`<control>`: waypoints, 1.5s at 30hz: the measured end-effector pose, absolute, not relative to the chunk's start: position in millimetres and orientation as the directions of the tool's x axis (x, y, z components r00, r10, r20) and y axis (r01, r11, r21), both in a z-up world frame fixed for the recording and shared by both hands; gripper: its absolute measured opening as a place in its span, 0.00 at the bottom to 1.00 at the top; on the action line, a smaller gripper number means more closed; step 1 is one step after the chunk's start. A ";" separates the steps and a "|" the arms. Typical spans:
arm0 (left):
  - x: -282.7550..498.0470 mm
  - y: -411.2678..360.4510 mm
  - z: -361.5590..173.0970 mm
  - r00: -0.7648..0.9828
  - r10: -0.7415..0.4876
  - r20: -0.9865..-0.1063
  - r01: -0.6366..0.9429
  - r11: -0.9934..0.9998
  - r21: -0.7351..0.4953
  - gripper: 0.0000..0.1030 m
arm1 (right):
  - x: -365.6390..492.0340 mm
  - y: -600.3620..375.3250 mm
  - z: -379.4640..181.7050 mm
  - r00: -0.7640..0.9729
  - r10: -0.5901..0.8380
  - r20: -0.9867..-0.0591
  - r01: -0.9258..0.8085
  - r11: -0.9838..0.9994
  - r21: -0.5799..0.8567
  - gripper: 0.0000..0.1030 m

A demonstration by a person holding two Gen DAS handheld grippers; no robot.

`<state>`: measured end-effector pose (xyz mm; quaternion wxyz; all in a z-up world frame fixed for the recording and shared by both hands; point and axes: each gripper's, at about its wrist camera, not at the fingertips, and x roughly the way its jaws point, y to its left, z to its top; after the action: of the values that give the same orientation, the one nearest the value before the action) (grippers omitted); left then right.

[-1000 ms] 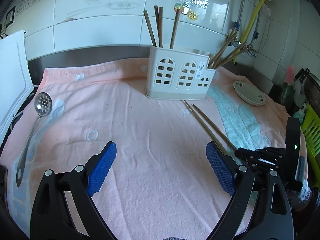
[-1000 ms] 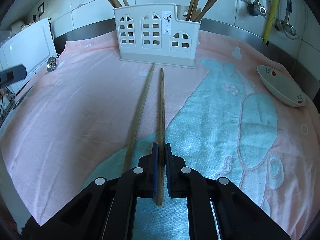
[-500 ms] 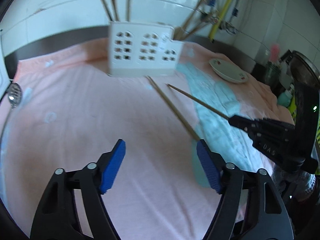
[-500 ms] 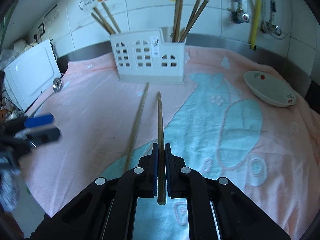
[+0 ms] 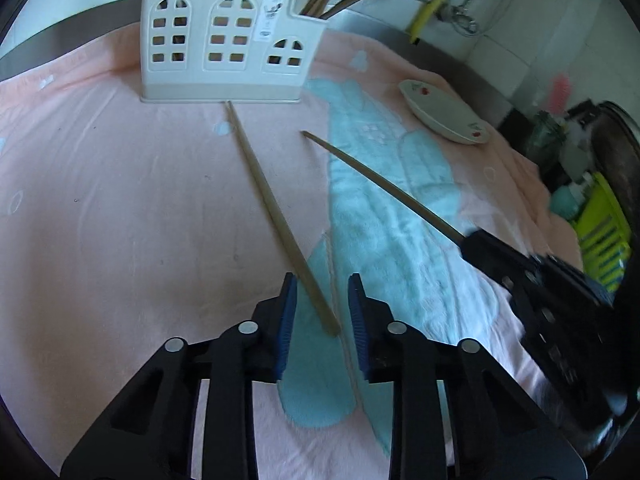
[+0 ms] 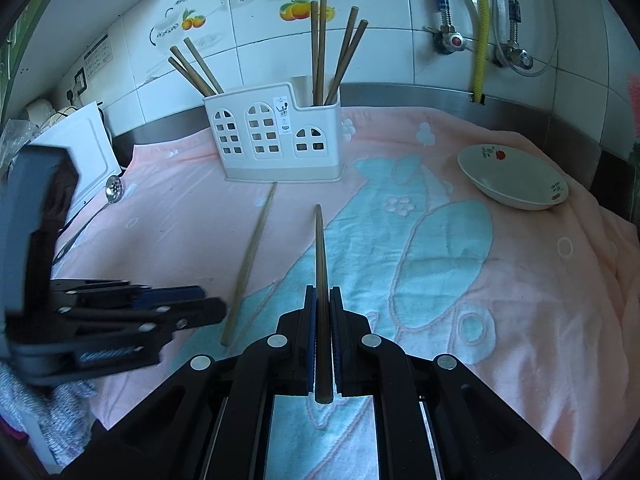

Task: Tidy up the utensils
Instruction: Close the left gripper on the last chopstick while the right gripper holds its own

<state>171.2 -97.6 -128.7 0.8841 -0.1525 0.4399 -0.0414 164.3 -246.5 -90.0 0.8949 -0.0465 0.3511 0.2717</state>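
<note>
Two chopsticks are out of the holder (image 6: 280, 140), which stands at the back of a pink and blue towel (image 6: 500, 280) with more chopsticks upright in its end compartments. One chopstick (image 6: 322, 300) is clamped between the closed fingers of the right gripper (image 6: 322, 320); it is held clear of the towel, its thin tip pointed toward the holder and its thick end jutting back behind the pads. In the left wrist view this held chopstick (image 5: 380, 184) is seen slanting across the blue patch into the right gripper (image 5: 520, 272). The second chopstick (image 5: 276, 216) lies flat on the towel, its far tip just beside the holder's (image 5: 224, 36) base and its near, thick end between the fingers of the left gripper (image 5: 322, 312). These fingers are set a little apart, one on each side of the chopstick's end; the left pad (image 5: 287, 320) seems to be just beside it, though contact cannot be judged. A flowered dish (image 6: 512, 178) rests on the towel to the right, well apart from the holder, and a slotted spoon (image 6: 113, 189) lies at the towel's left edge beside a white board (image 6: 76, 152).
</note>
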 end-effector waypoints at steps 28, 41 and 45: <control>203.4 -104.6 -143.5 0.529 -0.109 -0.841 -0.223 0.939 -0.262 0.11 | 166.7 -261.9 -96.9 0.603 0.461 -0.651 -0.503 0.853 0.139 0.06; 170.5 -80.4 -104.2 0.647 -0.107 -0.755 -0.116 0.965 -0.236 0.07 | 161.1 -257.0 -74.5 0.638 0.465 -0.613 -0.503 0.855 0.125 0.06; 158.5 -68.7 -85.2 0.701 -0.118 -0.704 -0.069 0.970 -0.231 0.06 | 160.3 -250.5 -60.5 0.651 0.476 -0.591 -0.508 0.852 0.127 0.06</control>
<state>158.5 -68.7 -85.2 0.9142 -0.1209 0.3867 -0.0134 160.3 -250.5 -60.5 0.9081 -0.0251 0.3181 0.2711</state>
